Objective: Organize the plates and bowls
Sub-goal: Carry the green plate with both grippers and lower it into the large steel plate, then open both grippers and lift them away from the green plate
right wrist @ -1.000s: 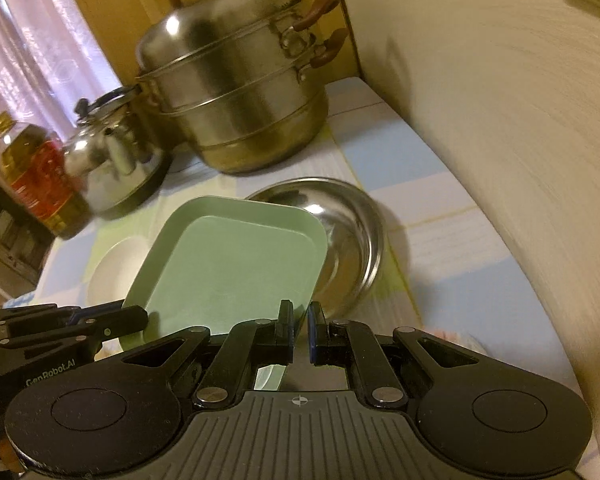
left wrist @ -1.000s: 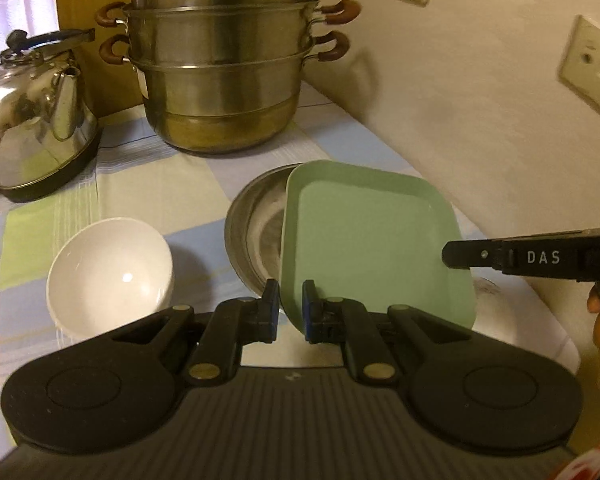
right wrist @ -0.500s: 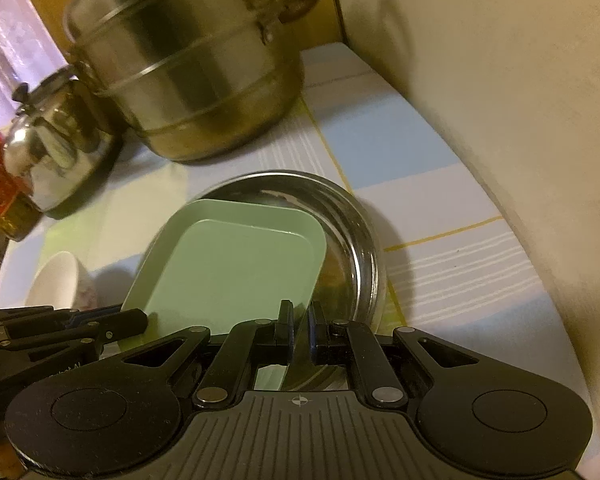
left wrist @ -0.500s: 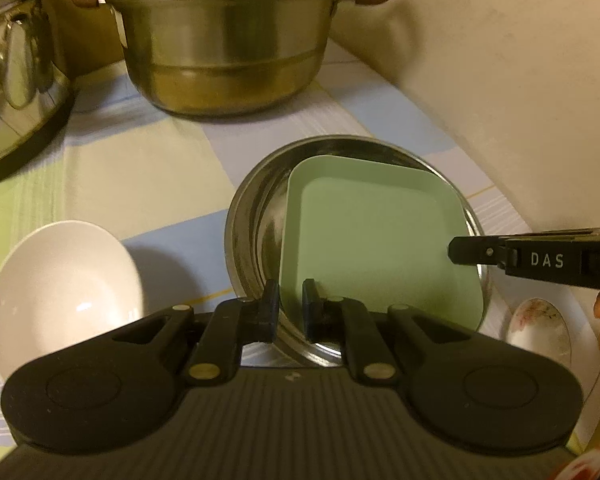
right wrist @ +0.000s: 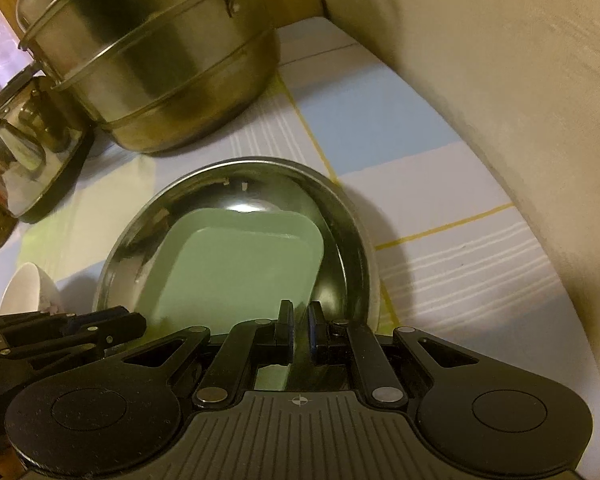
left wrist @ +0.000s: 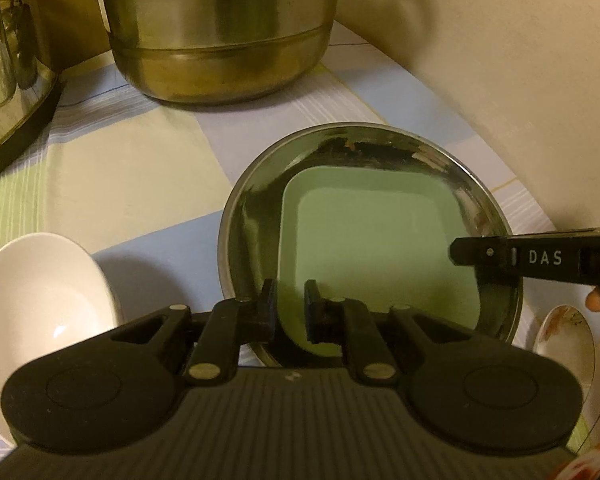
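1. Left gripper [left wrist: 290,300]: fingers clamped on the near left rim of the green plate [left wrist: 376,240], at 6 o'clock in the left wrist view.
2. Right gripper [right wrist: 299,322]: fingers closed on the near right edge of the green plate [right wrist: 236,276], at 6 o'clock in the right wrist view. Its finger, marked "DAS", enters the left wrist view at 3 o'clock.
3. Green plate: square, rounded corners; it sits inside the steel pan [left wrist: 256,208], far edge against the pan floor, near edge at the fingers. Whether it lies flat cannot be told.
4. Steel pan [right wrist: 340,216]: round and shallow, on the checked cloth [left wrist: 140,168].
5. White bowl [left wrist: 40,300]: at 8 o'clock of the pan, apart from it.
6. Steamer pot [left wrist: 220,32]: at 12 o'clock, beyond the pan.
7. Kettle [left wrist: 8,72]: at 10 o'clock.
8. Patterned dish [left wrist: 568,344]: at 4 o'clock, just beside the pan.
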Motion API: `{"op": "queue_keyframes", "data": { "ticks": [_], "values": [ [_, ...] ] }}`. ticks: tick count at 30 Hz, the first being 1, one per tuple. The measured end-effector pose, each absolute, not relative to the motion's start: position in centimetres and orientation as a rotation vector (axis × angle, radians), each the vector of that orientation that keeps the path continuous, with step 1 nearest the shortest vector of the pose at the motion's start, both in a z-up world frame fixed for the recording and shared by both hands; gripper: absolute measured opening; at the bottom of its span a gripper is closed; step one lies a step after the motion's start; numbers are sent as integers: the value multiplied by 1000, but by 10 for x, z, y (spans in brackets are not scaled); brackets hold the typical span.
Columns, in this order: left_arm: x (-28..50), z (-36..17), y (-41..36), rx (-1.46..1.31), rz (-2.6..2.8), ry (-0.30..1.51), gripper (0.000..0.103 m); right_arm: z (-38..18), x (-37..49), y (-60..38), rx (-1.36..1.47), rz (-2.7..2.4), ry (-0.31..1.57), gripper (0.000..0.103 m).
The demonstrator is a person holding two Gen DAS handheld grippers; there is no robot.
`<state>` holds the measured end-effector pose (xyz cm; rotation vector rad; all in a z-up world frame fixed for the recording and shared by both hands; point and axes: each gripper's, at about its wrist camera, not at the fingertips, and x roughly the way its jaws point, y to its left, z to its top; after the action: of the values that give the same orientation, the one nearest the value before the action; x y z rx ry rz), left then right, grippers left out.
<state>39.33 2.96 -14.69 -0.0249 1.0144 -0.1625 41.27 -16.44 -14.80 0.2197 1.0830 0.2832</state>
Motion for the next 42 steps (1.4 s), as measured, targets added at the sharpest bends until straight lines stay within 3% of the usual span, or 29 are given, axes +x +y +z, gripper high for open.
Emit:
{"op": "queue_keyframes", "data": {
  "ticks": [3,7,23,29,35,42],
  "values": [
    [391,-142,30,-26,-164,1005,23,-142,409,-166,219,292,1051,10],
    [384,-132,30,-34,-164,992,27,-130,399,-171,232,293,1007,41],
    [299,-67,27,30,-77,913,53,-75,316,-196,314,342,922,53],
    [253,-48,34,-30,-64,908,54,-59,274,-203,301,369,914,55],
    [206,-37,35,-53,-36,912,54,-49,234,-211,314,403,928,68],
    [154,-37,31,-77,20,931,54,-43,192,-221,333,431,940,73]
  ]
}}
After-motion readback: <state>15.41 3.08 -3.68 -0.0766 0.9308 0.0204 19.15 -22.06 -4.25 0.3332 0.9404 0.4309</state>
